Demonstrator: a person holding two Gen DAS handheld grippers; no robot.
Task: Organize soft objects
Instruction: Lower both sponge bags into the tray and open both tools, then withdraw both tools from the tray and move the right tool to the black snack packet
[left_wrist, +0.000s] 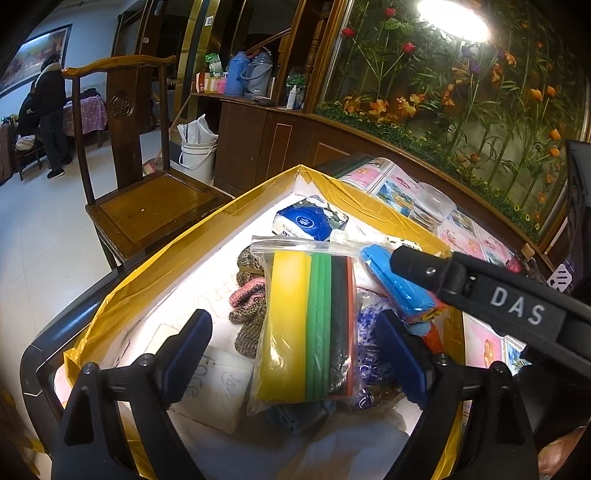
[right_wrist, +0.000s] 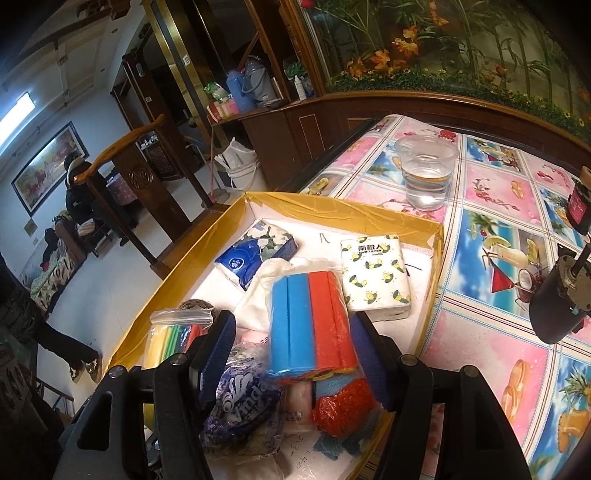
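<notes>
Crinkling clear zip bag (left_wrist: 308, 325), flat foam sheets, knitted cloth (left_wrist: 248, 295)

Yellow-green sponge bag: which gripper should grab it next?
Left. The left gripper is open with the sponge bag between its fingers. The right gripper brackets the blue-orange pack.

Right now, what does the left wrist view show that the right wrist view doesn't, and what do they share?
Only the left wrist view shows the knitted brown-and-pink piece and the bright lamp.

Only the right wrist view shows the lemon-print tissue pack in full and the red mesh item.

Both show the yellow-rimmed box, the zip bag of coloured sponges, the blue-and-orange sponge pack, the blue tissue pack, the water cup and the wooden chair.
</notes>
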